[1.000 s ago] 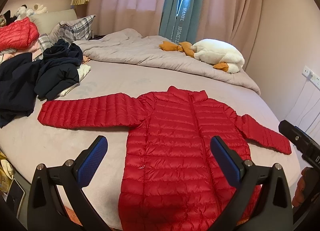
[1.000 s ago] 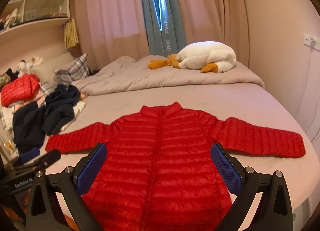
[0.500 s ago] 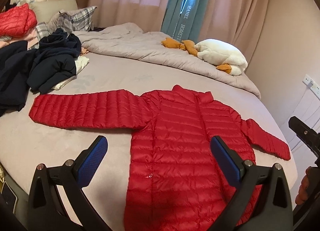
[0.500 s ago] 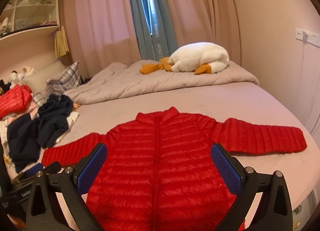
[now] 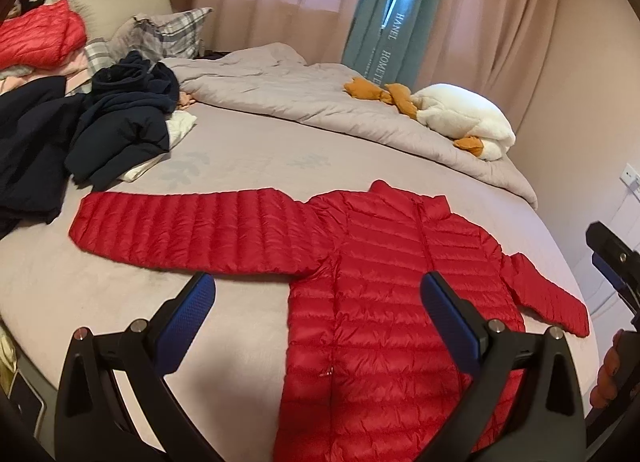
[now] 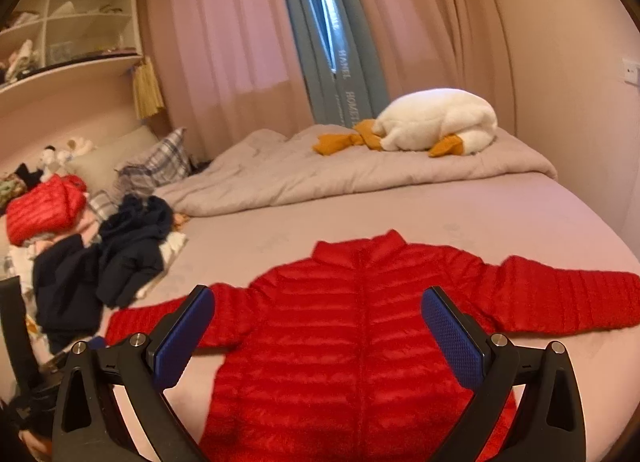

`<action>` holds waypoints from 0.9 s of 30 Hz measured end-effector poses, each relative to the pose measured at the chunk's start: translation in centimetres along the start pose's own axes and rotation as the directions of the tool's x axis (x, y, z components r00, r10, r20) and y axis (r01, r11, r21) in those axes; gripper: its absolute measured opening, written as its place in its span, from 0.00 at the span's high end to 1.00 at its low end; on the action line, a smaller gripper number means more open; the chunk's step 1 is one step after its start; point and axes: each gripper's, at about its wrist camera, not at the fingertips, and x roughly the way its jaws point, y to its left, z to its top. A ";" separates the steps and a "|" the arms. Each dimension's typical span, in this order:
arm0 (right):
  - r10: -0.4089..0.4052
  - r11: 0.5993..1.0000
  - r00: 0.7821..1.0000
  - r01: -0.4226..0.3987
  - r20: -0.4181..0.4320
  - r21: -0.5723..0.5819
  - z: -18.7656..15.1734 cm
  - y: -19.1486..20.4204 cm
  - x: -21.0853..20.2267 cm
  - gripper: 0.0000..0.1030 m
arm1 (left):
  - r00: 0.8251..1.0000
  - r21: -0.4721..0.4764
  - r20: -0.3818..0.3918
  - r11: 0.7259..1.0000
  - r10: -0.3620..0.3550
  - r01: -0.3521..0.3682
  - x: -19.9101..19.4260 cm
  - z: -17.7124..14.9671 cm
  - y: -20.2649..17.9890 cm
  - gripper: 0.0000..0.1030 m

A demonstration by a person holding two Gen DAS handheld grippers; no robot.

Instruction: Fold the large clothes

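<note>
A red quilted down jacket (image 5: 384, 282) (image 6: 360, 326) lies flat on the bed, front up, zipped, with both sleeves spread out sideways. My left gripper (image 5: 318, 322) hovers open above the jacket's left side near the armpit, holding nothing. My right gripper (image 6: 318, 326) hangs open above the jacket's chest, also holding nothing. In the left wrist view the right gripper's black body (image 5: 616, 262) shows at the right edge, with a person's fingers (image 5: 608, 374) below it.
The bed (image 5: 240, 165) has a grey sheet. A dark navy pile of clothes (image 5: 112, 125) (image 6: 120, 254) lies at the left, with a folded red jacket (image 5: 36, 37) and plaid pillows (image 5: 168, 29) behind. A rumpled duvet (image 6: 320, 173) and a white plush goose (image 6: 436, 121) lie at the back.
Both grippers have moved forward and up over the bed. The left view has swung left toward the outstretched sleeve. The jacket has not moved, and both grippers stay open.
</note>
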 end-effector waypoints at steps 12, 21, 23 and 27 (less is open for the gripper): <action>-0.005 0.997 0.998 0.000 -0.056 -0.079 -0.6 -5.4 -2.7 0.01 | 0.999 -0.047 -0.037 0.998 0.028 -0.030 0.5 -1.4 -6.4 0.01; -0.078 0.997 0.997 0.079 -0.010 0.027 -0.3 -9.3 -5.0 0.00 | 1.000 0.007 -0.012 1.000 -0.015 0.015 -0.6 -0.7 -8.4 0.01; -0.098 0.994 0.995 0.098 -0.011 0.046 -0.8 -9.5 -5.3 0.00 | 1.000 0.008 -0.021 1.000 -0.011 0.012 -0.8 -0.7 -7.8 0.01; -0.137 0.988 0.991 0.137 -0.012 0.073 -1.5 -9.1 -6.3 0.01 | 1.000 0.010 -0.028 1.000 -0.004 0.004 -1.7 -1.0 -6.4 0.01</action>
